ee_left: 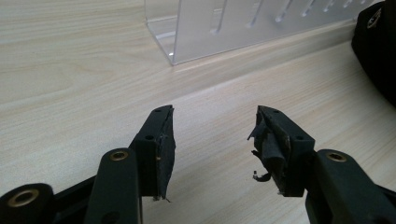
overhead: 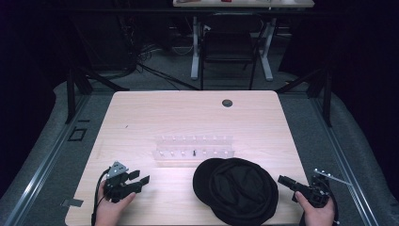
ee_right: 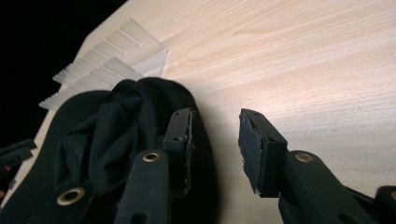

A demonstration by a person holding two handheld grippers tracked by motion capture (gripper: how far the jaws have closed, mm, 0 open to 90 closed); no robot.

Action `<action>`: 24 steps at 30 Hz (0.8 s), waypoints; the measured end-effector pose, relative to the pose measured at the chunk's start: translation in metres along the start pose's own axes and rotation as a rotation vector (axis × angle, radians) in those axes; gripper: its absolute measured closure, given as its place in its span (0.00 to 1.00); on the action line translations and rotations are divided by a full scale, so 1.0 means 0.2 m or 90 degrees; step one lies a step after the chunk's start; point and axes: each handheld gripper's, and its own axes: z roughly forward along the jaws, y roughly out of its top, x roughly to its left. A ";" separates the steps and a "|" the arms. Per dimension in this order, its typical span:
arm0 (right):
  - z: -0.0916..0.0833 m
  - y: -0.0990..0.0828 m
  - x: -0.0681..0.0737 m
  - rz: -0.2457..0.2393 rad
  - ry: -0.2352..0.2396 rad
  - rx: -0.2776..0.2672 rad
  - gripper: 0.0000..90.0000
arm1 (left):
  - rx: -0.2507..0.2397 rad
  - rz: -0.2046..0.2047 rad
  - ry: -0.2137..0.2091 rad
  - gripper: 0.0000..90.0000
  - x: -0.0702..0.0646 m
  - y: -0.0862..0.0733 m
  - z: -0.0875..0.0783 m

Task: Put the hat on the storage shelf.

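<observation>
On the worktop's near edge: black cap (overhead: 236, 190) lies flat, its brim hard to make out | left gripper (overhead: 139, 179) fingers apart, empty | right gripper (overhead: 283, 180) fingers apart, empty, beside cap | clear rack (overhead: 193, 146) faint behind

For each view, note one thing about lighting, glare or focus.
High view: the pale wooden table is brightly lit, the room behind dark. Left gripper view: the clear plastic slotted rack looks soft and glary. Right gripper view: the black fabric cap loses detail in shadow, with darkness at upper left.

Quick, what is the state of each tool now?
Left tool: open, holding nothing.
Right tool: open, holding nothing, beside the black hat.
</observation>
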 end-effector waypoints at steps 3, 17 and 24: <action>0.00 0.00 0.05 -0.024 -0.012 0.004 0.71 | -0.005 -0.004 -0.002 0.53 0.01 0.00 -0.01; -0.06 0.01 0.15 -0.037 -0.027 0.094 0.69 | -0.010 -0.007 -0.007 0.53 0.01 0.01 -0.01; -0.03 -0.01 0.13 -0.001 -0.018 0.169 0.84 | -0.014 -0.006 -0.007 0.53 0.01 0.00 -0.03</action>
